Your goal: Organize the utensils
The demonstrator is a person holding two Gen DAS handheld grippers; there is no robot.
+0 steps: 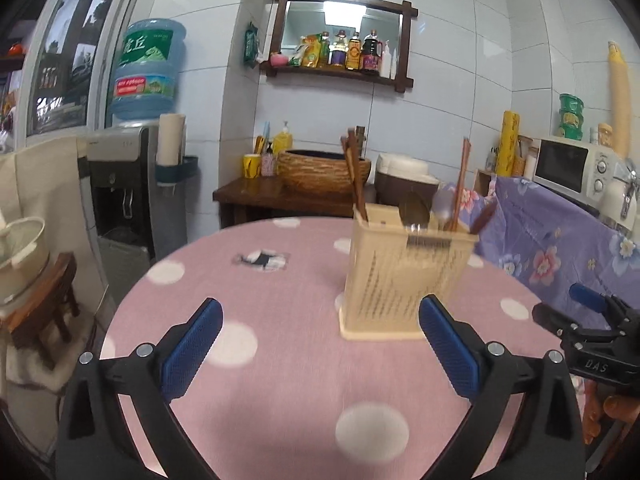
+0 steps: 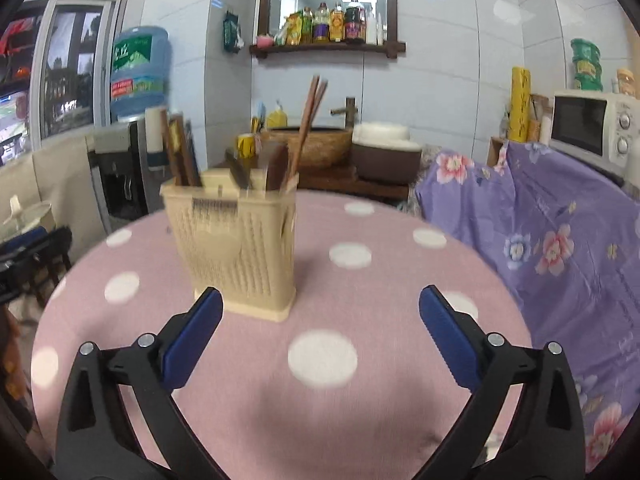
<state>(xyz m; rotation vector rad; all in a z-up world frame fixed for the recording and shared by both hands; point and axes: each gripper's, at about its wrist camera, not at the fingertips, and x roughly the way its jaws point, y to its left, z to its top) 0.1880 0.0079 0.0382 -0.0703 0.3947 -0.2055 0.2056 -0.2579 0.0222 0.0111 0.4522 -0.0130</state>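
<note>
A beige slotted utensil holder stands upright on the round pink polka-dot table. It holds wooden chopsticks, spoons and dark wooden utensils. My left gripper is open and empty, with the holder just beyond its right finger. My right gripper is open and empty; the holder stands beyond its left finger, with chopsticks sticking up. The right gripper also shows at the right edge of the left wrist view.
A purple floral cloth covers a surface to the table's right, with a microwave on it. Behind the table stand a wooden stand with a woven basin, a water dispenser and a stool with a pot at left.
</note>
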